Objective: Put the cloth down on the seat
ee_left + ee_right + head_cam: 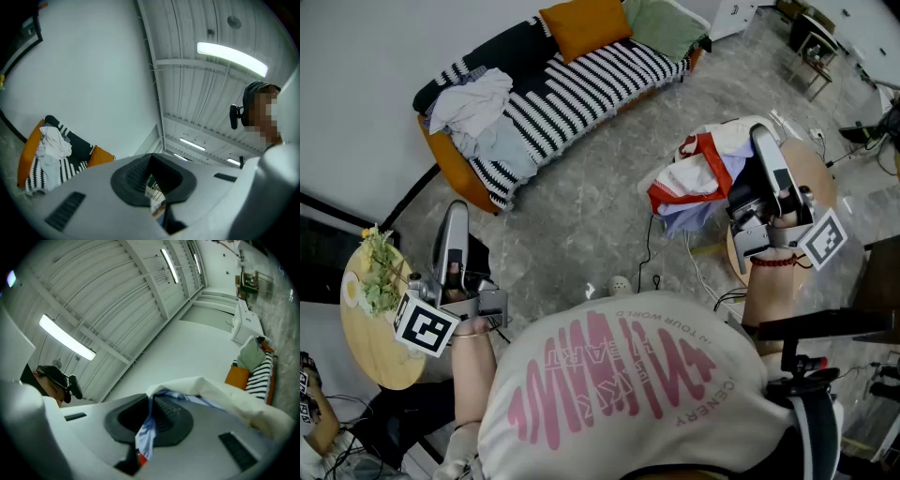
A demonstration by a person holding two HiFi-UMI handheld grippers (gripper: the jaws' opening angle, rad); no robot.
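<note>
My right gripper [759, 139] is shut on a bundle of white, red and pale blue cloth [694, 178], which hangs to its left above the grey stone floor. In the right gripper view the cloth [225, 401] drapes over the jaws, and a blue strip is pinched where the right gripper [149, 420] closes. The seat is a sofa [581, 84] with a black-and-white striped cover, far ahead at the top. My left gripper [456, 214] is low at the left, shut and holding nothing. It points up toward wall and ceiling in the left gripper view [152, 180].
A pile of white and blue clothes [478, 108] lies on the sofa's left end; an orange cushion [584, 23] and a green cushion [664, 26] sit at its right. A round wooden table [380, 361] with flowers stands at left, another [811, 169] behind the cloth. Cables [652, 267] cross the floor.
</note>
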